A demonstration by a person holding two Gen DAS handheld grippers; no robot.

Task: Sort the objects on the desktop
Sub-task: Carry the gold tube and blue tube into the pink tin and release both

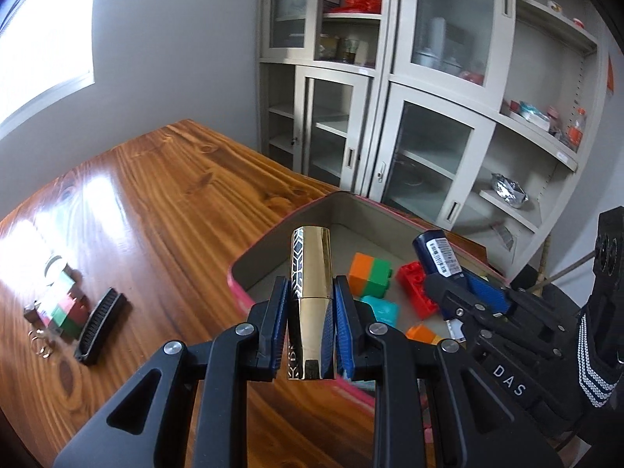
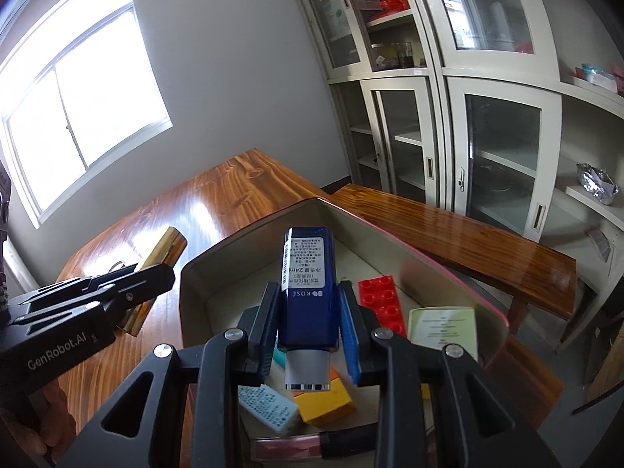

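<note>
Left gripper (image 1: 310,323) pinches gold tube (image 1: 311,292) at mid-length; right gripper (image 2: 308,327) pinches blue bottle (image 2: 308,292). Both probably light, rigid, slippery; release low over tin (image 2: 249,230).

The near half of the tin (image 2: 249,230) is crowded with bricks (image 1: 419,288) and small boxes (image 2: 323,399) — its far corner stays bare, and the wooden table (image 1: 163,195) left of it is open.

Black linkage grippers (image 1: 308,308) with silver rivets, blue ribbed pads (image 1: 345,323), white lettering; white-striped dark glove (image 1: 596,366).
</note>
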